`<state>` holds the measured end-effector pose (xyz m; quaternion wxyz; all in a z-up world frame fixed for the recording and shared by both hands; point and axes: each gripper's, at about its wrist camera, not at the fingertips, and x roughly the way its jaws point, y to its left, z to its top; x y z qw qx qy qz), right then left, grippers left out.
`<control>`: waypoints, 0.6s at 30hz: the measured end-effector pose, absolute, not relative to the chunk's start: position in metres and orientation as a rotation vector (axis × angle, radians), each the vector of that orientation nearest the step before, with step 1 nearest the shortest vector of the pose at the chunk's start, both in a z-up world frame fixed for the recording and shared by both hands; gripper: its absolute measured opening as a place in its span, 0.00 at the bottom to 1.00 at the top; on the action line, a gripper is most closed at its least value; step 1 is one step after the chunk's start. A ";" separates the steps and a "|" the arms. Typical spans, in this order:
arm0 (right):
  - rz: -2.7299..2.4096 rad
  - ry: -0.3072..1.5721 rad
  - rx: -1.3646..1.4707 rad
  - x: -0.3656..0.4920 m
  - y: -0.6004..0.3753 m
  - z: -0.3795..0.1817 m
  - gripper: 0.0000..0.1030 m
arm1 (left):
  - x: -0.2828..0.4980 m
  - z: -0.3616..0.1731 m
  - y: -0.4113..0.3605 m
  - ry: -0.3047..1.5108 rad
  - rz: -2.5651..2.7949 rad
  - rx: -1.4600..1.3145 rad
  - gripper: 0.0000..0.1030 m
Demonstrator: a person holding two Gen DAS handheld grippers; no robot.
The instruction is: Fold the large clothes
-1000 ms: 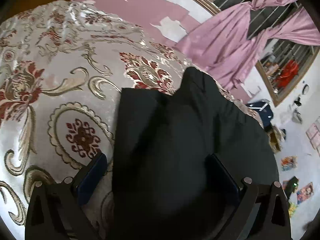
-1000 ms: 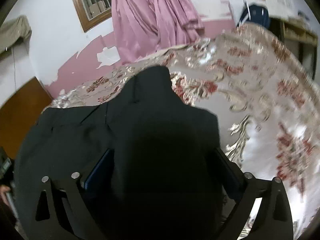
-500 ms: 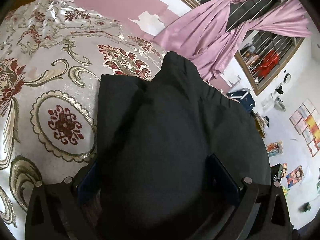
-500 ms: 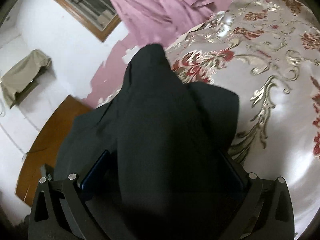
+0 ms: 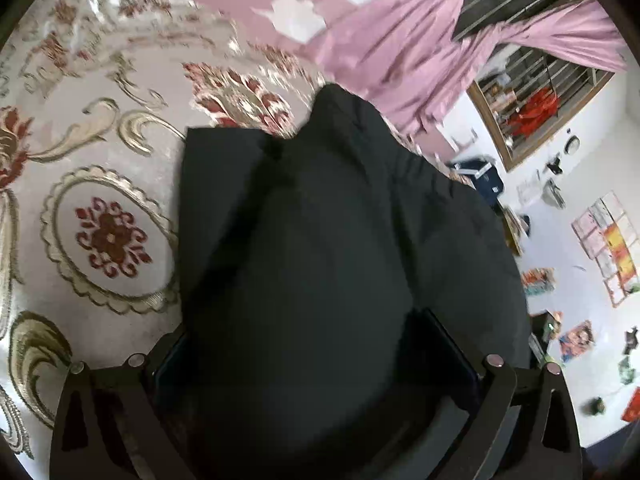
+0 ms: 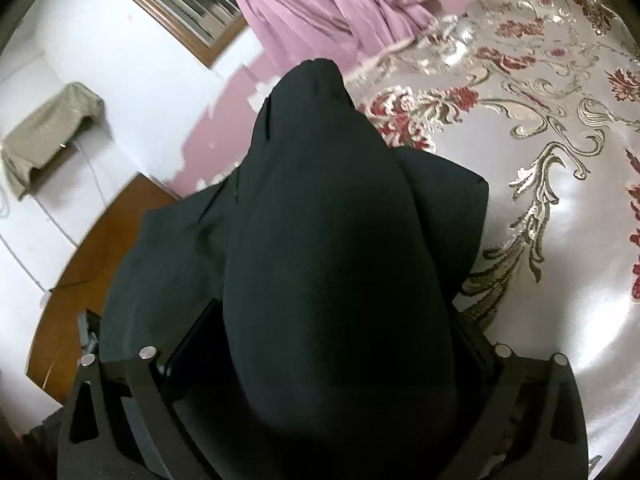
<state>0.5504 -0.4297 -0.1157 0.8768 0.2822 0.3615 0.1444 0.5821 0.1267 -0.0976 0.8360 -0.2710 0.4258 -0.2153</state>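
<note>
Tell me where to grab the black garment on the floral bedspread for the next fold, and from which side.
Grip the black garment at its free corner, which lies flat on the floral bedspread. Come from the bedspread side, low along the cloth: that straight edge is exposed, while the middle bulges up in a thick hump between the claws and offers no edge to pinch.

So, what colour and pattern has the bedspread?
The bedspread is shiny silver-white with dark red flowers and gold scrolls, best seen in the left wrist view.

wrist views, close, downward, sharing black garment [image 5: 320, 260]
</note>
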 end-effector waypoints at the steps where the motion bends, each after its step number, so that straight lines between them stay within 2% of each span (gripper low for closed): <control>1: 0.288 0.785 0.578 0.553 -0.429 -0.112 0.86 | 0.581 -0.096 0.125 0.914 -0.463 -0.564 0.97; 3: 0.275 0.822 0.588 0.554 -0.430 -0.106 0.67 | 0.577 -0.092 0.119 0.929 -0.454 -0.534 0.87; 4: 0.277 0.831 0.604 0.553 -0.431 -0.104 0.62 | 0.576 -0.090 0.117 0.932 -0.442 -0.528 0.84; 6: 0.279 0.843 0.635 0.549 -0.432 -0.100 0.48 | 0.571 -0.083 0.114 0.934 -0.401 -0.513 0.67; 7: 0.274 0.846 0.645 0.547 -0.431 -0.097 0.45 | 0.568 -0.080 0.112 0.936 -0.377 -0.497 0.62; 9: 0.256 0.851 0.641 0.542 -0.426 -0.089 0.35 | 0.562 -0.069 0.105 0.935 -0.347 -0.427 0.45; 12: 0.232 0.859 0.609 0.537 -0.415 -0.071 0.25 | 0.550 -0.047 0.089 0.931 -0.302 -0.310 0.29; 15: 0.214 0.851 0.574 0.526 -0.407 -0.045 0.18 | 0.535 -0.023 0.080 0.902 -0.273 -0.257 0.22; 18: 0.225 0.814 0.554 0.512 -0.402 -0.011 0.13 | 0.517 0.002 0.079 0.854 -0.277 -0.256 0.20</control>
